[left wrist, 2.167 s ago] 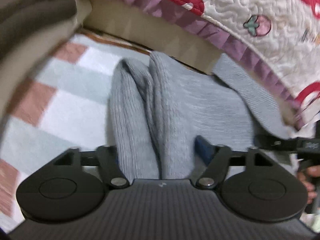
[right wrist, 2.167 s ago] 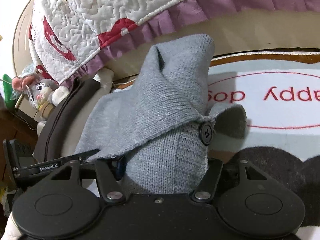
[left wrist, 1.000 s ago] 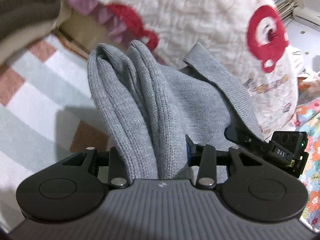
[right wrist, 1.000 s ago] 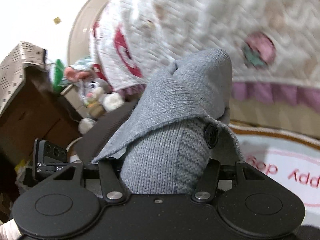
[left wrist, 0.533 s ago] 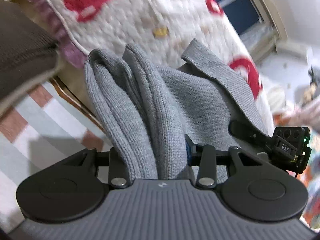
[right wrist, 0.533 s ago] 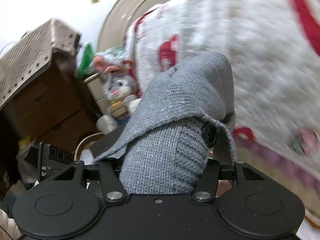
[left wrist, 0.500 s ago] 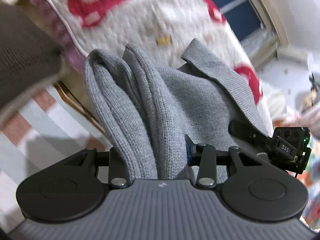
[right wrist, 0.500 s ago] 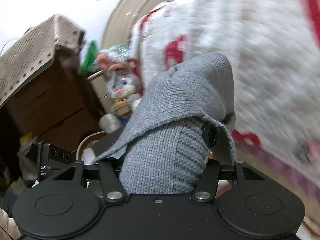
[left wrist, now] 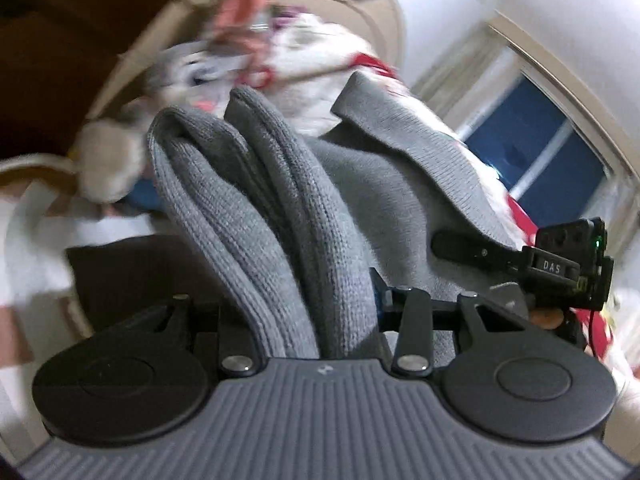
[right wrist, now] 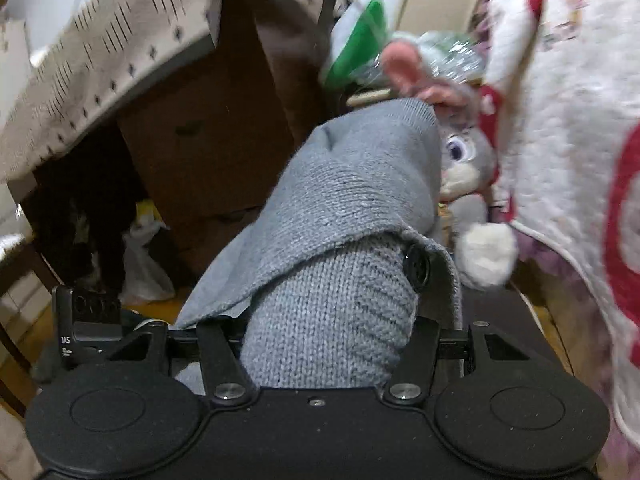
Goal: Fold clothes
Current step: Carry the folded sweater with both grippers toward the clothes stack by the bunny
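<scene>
- While both grippers are clamped on the grey knit cardigan [left wrist: 304,216], the garment hangs bunched in the air between them — no flat surface lies under it in either view.
- The left gripper [left wrist: 304,312] pinches a thick gathered roll of knit, its jaws fairly narrow, the ribbed folds running up toward 12 o'clock; a flat edge of the cardigan spreads toward 2 o'clock.
- The right gripper [right wrist: 324,332] stands wide, yet its jaws are filled by a fat wad of the same cardigan, with a dark button [right wrist: 417,270] at about 2 o'clock from the jaws.
- In the left wrist view the right gripper shows at 3 o'clock, close beside the fabric; in the right wrist view the left one sits at 9 o'clock.
- Behind the cloth, a plush rabbit [right wrist: 460,152] sits at 1 o'clock and a quilted red-and-white bedspread [right wrist: 560,112] at 3 o'clock, both blurred.
- Judged from this, the folding looks partly done — layers are doubled over in each grip — but the cardigan is not yet laid down, squared or smoothed; setting it somewhere flat and tidying the edges seem to be left.
</scene>
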`<control>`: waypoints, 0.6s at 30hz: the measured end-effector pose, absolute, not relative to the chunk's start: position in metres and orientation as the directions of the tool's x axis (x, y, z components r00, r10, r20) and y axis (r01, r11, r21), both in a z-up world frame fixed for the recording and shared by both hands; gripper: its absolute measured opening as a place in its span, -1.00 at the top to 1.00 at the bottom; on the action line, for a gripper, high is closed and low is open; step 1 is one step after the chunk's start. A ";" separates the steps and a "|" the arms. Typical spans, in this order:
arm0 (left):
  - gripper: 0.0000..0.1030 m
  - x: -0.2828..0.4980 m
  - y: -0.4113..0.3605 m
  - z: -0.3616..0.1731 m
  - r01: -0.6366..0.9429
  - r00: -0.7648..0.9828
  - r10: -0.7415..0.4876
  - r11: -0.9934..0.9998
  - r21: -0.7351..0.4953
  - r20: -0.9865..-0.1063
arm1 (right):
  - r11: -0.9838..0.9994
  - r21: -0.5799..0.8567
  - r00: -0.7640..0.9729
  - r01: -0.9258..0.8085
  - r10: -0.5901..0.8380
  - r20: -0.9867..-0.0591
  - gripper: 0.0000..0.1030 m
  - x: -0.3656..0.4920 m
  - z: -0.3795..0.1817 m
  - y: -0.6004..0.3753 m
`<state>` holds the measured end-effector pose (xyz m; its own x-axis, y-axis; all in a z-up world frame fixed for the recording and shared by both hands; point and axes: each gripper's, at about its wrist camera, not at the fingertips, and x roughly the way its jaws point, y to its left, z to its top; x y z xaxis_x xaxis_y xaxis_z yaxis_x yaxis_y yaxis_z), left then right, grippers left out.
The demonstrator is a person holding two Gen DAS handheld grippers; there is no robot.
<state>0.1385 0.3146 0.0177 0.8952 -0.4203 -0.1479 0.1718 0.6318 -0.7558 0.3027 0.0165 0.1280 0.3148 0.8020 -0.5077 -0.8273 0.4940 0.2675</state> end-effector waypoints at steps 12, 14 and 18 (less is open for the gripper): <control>0.18 0.189 0.323 -0.065 -0.001 0.856 -0.426 0.566 -0.825 -0.294 | 0.664 0.624 0.384 -0.412 0.748 -0.541 -0.30 0.350 -0.004 -0.041; 0.18 0.190 0.321 -0.067 -0.022 0.854 -0.413 0.579 -0.815 -0.316 | 0.649 0.673 0.416 -0.356 0.755 -0.508 -0.32 0.328 -0.007 -0.056; 0.18 0.192 0.321 -0.066 -0.039 0.856 -0.396 0.593 -0.804 -0.333 | 0.659 0.696 0.557 -0.286 0.705 -0.438 -0.41 0.294 -0.002 -0.084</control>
<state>0.1922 0.3208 -0.0662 0.8557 -0.3958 -0.3333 -0.0391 0.5929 -0.8043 0.2937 -0.0838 -0.0017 0.5573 0.7051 -0.4385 -0.2857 0.6587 0.6961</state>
